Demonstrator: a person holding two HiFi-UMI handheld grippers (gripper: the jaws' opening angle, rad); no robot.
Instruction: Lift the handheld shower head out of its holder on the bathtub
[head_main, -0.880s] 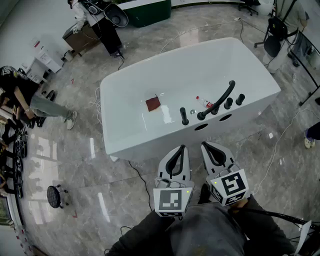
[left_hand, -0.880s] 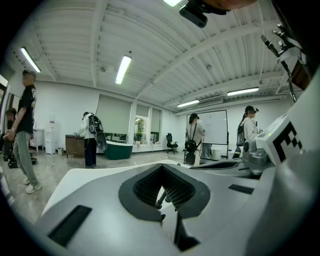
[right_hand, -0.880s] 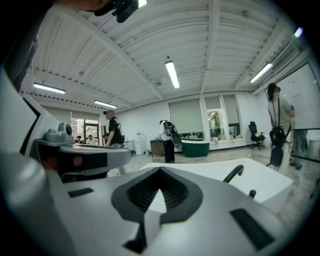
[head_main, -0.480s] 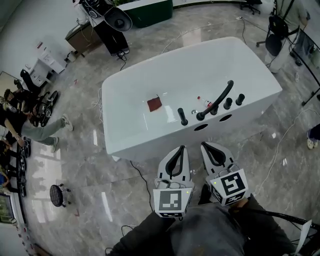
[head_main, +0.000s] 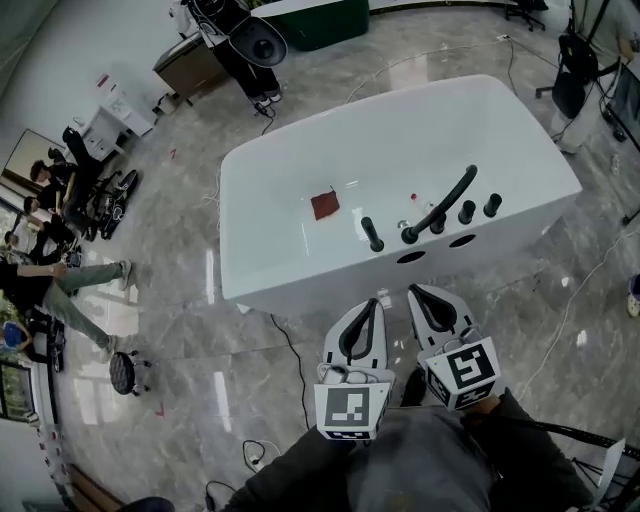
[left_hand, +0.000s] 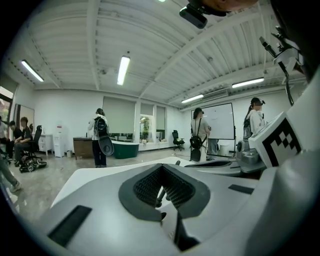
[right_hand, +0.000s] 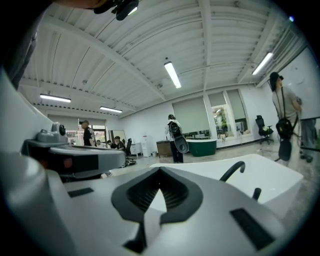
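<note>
Two white plastic grippers with black ribbed pads are being held side by side, close to the person's grey-sleeved body. The left gripper (head_main: 371, 303) is being held clenched, its jaws meeting at the tips with nothing between them. The right gripper (head_main: 416, 291) is being held clenched in the same way, and it is empty too. Both are being pointed almost level towards the large white oval bathtub (head_main: 300, 275). A strip of grey marble floor (head_main: 190, 330) is being left between the grippers and the bathtub.

On the near rim of the bathtub, the slim black handheld shower head (head_main: 371, 234) is being carried upright in its holder, well apart from both grippers. Just to its right, a long curved black spout (head_main: 442, 203) and two round black knobs (head_main: 466, 211) are being shown on the same rim. Inside the bathtub, a small dark red square piece (head_main: 324, 206) is lying on the bottom.
</note>
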